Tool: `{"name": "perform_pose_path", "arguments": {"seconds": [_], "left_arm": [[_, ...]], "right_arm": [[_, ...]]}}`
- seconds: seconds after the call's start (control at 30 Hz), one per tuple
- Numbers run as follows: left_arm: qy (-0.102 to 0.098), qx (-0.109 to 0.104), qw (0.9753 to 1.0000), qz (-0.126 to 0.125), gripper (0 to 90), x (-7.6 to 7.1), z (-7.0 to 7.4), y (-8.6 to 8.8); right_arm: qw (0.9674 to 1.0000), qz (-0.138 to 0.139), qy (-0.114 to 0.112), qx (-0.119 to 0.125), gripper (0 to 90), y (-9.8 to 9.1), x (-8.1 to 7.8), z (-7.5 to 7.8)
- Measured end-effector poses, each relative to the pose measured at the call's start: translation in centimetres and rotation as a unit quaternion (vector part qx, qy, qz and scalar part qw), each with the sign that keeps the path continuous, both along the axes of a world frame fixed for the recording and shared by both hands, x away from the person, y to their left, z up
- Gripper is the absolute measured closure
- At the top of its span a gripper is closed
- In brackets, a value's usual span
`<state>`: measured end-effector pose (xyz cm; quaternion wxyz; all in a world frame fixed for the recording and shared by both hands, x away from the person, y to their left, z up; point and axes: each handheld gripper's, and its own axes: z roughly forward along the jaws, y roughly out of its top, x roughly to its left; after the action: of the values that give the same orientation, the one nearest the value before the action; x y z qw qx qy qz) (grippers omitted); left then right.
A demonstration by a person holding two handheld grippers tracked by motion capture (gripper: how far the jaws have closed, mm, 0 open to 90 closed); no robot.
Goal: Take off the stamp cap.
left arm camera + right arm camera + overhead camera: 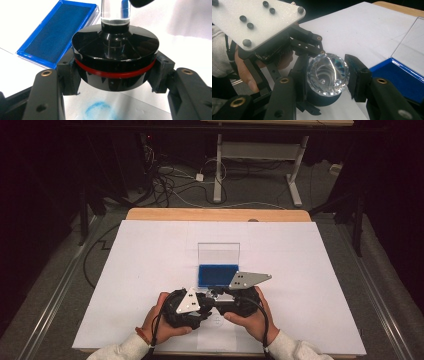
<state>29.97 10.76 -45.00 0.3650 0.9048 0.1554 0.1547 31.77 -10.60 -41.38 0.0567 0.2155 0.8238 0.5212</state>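
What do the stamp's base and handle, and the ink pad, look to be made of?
Stamp base: glossy black plastic by its sharp reflections, with a red band that may be rubber. Handle: clear faceted acrylic or glass; it sparkles and is see-through. Ink pad: matte blue felt or foam in a clear plastic case.

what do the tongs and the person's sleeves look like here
Both tongs, left and right, are black, each topped by a grey three-cornered plate with dark screw heads. Their black jaws carry brass-coloured rivets and dark pads. A black cable trails from each back over the wrist. The sleeves are light grey-white knit.
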Motion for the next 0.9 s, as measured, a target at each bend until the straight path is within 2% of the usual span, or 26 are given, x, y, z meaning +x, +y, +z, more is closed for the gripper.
{"name": "perform_pose_path", "arguments": {"seconds": [0.07,0.17,0.27,0.3,0.57,0.63,0.7,0.73,0.8,0.83,0.87,0.9], "left_arm": [[-0.004,0.002,1.0,0.003,36.7,-0.1,0.0,0.0],[0.005,-0.001,1.0,0.0,36.7,0.1,-0.1,0.0],[0.019,-0.016,0.9997,-0.003,36.7,0.4,-0.1,0.2],[0.028,-0.029,0.9992,-0.004,36.7,0.5,-0.2,0.3],[0.041,-0.035,0.9985,-0.01,36.7,0.8,-0.3,0.5],[0.052,-0.041,0.9977,-0.013,36.7,0.8,-0.5,0.5],[0.049,-0.034,0.9981,-0.014,36.7,0.8,-0.6,0.5],[0.053,-0.04,0.9977,-0.014,36.7,0.9,-0.6,0.5],[0.055,-0.035,0.9978,-0.016,36.7,0.8,-0.7,0.4],[0.057,-0.039,0.9975,-0.017,36.7,0.9,-0.8,0.5],[0.064,-0.04,0.9971,-0.007,36.7,1.0,-0.9,0.5],[0.083,-0.063,0.9945,0.01,36.9,1.5,-1.1,1.2]], "right_arm": [[0.9999,0.0,0.011,0.004,57.3,-0.1,0.1,-0.1],[0.9999,0.001,0.015,0.005,57.3,-0.2,0.4,-0.1],[0.9999,0.0,0.013,0.008,57.2,-0.2,0.3,-0.2],[0.9999,-0.001,0.012,0.008,57.2,-0.2,0.2,-0.2],[0.9998,-0.008,0.014,0.01,57.1,-0.2,0.0,-0.2],[0.9999,-0.009,0.01,0.005,57.1,-0.1,-0.2,-0.3],[0.9999,-0.011,0.006,0.002,57.1,-0.1,-0.3,-0.4],[0.9999,-0.011,0.006,-0.001,57.1,0.0,-0.3,-0.4],[0.9999,-0.012,0.003,-0.002,57.1,0.0,-0.5,-0.5],[0.9999,-0.012,0.003,-0.002,57.1,0.0,-0.5,-0.5],[0.9999,-0.014,0.004,-0.004,57.1,0.0,-0.6,-0.5],[0.9999,-0.015,-0.006,-0.003,57.1,-0.2,-0.8,-0.4]]}}
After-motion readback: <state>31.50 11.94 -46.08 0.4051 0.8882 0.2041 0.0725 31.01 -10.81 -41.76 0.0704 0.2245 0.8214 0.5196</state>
